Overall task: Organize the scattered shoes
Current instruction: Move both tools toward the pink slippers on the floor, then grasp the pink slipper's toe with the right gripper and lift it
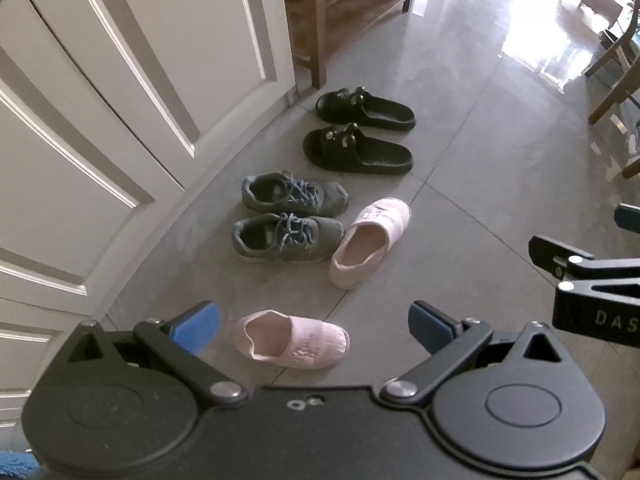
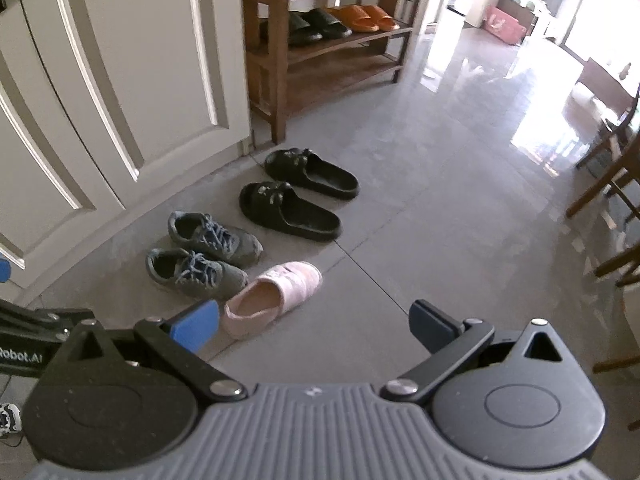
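Observation:
Two black slides (image 1: 362,130) (image 2: 300,192) lie side by side near the shoe rack. Beside them sit two grey sneakers with blue laces (image 1: 288,216) (image 2: 204,256), also paired. One pink slipper (image 1: 370,242) (image 2: 276,296) lies askew, toe pointing away from me, next to the sneakers. The other pink slipper (image 1: 292,338) lies sideways on the floor, framed between the fingers of my left gripper (image 1: 314,326), which is open above it. My right gripper (image 2: 314,326) is open too, empty, just right of the askew slipper.
A wooden shoe rack (image 2: 332,40) holds black and orange slides by the white panelled door (image 2: 120,80). Wooden chair legs (image 2: 608,184) stand at the right. Grey tiled floor (image 2: 440,220) stretches toward a bright doorway.

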The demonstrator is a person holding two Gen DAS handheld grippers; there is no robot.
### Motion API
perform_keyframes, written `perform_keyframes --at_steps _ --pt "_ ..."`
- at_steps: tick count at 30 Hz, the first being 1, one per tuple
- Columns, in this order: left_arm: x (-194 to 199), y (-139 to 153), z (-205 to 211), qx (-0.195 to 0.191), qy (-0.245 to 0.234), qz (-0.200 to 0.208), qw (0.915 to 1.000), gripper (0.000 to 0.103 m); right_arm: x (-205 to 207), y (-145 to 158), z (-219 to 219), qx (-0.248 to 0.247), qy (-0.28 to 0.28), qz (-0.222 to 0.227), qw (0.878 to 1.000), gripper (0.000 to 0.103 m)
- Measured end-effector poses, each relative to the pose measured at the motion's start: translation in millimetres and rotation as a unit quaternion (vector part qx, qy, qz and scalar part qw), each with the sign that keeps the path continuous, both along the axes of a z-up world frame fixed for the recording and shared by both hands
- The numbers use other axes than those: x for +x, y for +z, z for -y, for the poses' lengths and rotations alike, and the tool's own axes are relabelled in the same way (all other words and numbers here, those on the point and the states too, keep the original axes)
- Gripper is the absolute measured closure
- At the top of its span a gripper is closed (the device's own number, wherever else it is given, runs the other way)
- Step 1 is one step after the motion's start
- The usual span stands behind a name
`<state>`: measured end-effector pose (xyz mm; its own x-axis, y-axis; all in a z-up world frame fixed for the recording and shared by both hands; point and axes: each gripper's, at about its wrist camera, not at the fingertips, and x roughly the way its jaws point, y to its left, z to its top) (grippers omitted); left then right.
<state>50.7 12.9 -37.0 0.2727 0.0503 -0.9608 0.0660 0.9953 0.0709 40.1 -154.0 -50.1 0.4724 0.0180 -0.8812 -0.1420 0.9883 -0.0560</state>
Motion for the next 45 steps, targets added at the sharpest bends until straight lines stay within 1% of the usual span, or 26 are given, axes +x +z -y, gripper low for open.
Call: perform_keyframes --at_steps 6,9,10,13,15,18,20,21,22,24,25,26,27,28,29,30,32,33,36,37,38,39,40,42,44,45 --pt "19.5 -27.8 -0.8 0.015 -0.003 -0.011 0.9998 0.001 29.7 -22.6 1.7 0.003 0.031 -0.003 1.0 0.0" --pt "28.7 -39.4 -3.7 0.011 0.006 -0.011 0.9999 0.001 45.7 -43.1 5.3 -0.005 0.045 -0.011 0.999 0.0" --pt "30.7 -42.7 -5.3 0.009 0.008 -0.011 0.9999 0.001 47.0 -44.7 5.5 -0.007 0.047 -0.011 0.999 0.0" --pt "42.5 -65.0 -7.4 0.005 0.01 -0.012 0.9999 0.001 59.9 -76.8 4.5 -0.029 0.069 -0.008 0.997 0.0" --pt "48.6 -81.3 -8.3 0.003 0.006 -0.01 0.9999 0.001 65.2 -90.6 4.3 -0.028 0.075 -0.011 0.997 0.001" --pt "57.0 -113.3 -9.3 0.001 -0.003 -0.008 1.0 0.001 79.7 -128.6 -1.0 -0.016 0.091 -0.013 0.996 0.001" --pt "61.7 -138.2 -9.4 0.001 -0.009 -0.009 0.9999 0.001 86.1 -147.6 -4.5 -0.01 0.097 -0.011 0.995 0.001" --pt "62.9 -151.0 -9.4 0.001 -0.011 -0.009 0.9999 0.001 89.8 -163.7 -7.4 -0.009 0.103 -0.009 0.995 0.001" --pt "63.5 -164.3 -9.0 0.002 -0.013 -0.009 0.9999 0.001 90.9 -169.0 -8.5 -0.01 0.105 -0.008 0.994 0.001" --pt "64.5 -190.9 -9.3 0.003 -0.016 -0.008 0.9998 0.001 97.3 -199.3 -13.9 -0.008 0.115 -0.006 0.993 0.001" --pt "64.3 -198.1 -9.9 0.003 -0.016 -0.009 0.9998 0.001 102.4 -222.4 -18.3 -0.005 0.123 -0.006 0.992 0.001" --pt "63.8 -210.1 -11.3 0.005 -0.015 -0.01 0.9998 0.001 105.1 -237.7 -21.7 -0.008 0.131 -0.007 0.991 0.001" --pt "63.7 -224.8 -13.3 0.006 -0.013 -0.011 0.9998 0.001 105.9 -242.3 -22.6 -0.009 0.133 -0.007 0.991 0.001" --pt "63.9 -235.1 -15.2 0.005 -0.012 -0.01 0.9999 0.001 108.8 -267.2 -29.3 -0.014 0.15 -0.004 0.989 0.001" --pt "64.1 -249.4 -17.7 0.003 -0.01 -0.01 0.9999 0.001 108.8 -270.9 -30.0 -0.014 0.153 -0.004 0.988 0.001" --pt "64.6 -260.1 -19.6 0.003 -0.008 -0.009 0.9999 0.001 109.4 -284.3 -33.0 -0.015 0.163 -0.001 0.987 0.002" --pt "66.3 -276.2 -22.0 0.002 -0.008 -0.006 1.0 0.001 109.6 -317.3 -41.0 -0.032 0.185 0.005 0.982 0.002" --pt "68.4 -291.0 -23.6 0.003 -0.009 0.002 1.0 0.001 109.6 -327.0 -43.4 -0.042 0.191 0.009 0.981 0.002" --pt "74.8 -325.0 -27.8 0.012 -0.008 0.017 0.9998 0.001 109.2 -364.3 -51.1 -0.092 0.222 0.036 0.97 0.002" --pt "75.9 -332.7 -29.4 0.008 -0.006 0.02 0.9997 0.001 111.4 -386.6 -55.4 -0.123 0.239 0.044 0.962 0.003" --pt "76.8 -338.9 -30.2 0.006 -0.006 0.025 0.9997 0.001 114.0 -396.9 -57.0 -0.128 0.243 0.041 0.961 0.008" --pt "77.3 -343.7 -30.1 0.006 -0.007 0.029 0.9995 0.001 114.7 -401.1 -56.3 -0.128 0.243 0.037 0.961 0.012" --pt "77.8 -348.5 -29.9 0.006 -0.007 0.034 0.9994 0.001 121.8 -415.9 -55.3 -0.121 0.239 0.02 0.963 0.014" --pt "76.8 -355.3 -28.7 0.01 -0.011 0.045 0.9989 0.001 127.5 -427.3 -55.1 -0.121 0.233 0.006 0.965 0.023" --pt "76.8 -361.2 -28.7 0.009 -0.008 0.053 0.9985 0.001 136.8 -444.3 -53.9 -0.129 0.224 -0.007 0.966 0.037" --pt "77.0 -363.6 -29.0 0.006 -0.006 0.056 0.9984 0.001 138.8 -448.7 -54.0 -0.129 0.22 -0.009 0.967 0.041"
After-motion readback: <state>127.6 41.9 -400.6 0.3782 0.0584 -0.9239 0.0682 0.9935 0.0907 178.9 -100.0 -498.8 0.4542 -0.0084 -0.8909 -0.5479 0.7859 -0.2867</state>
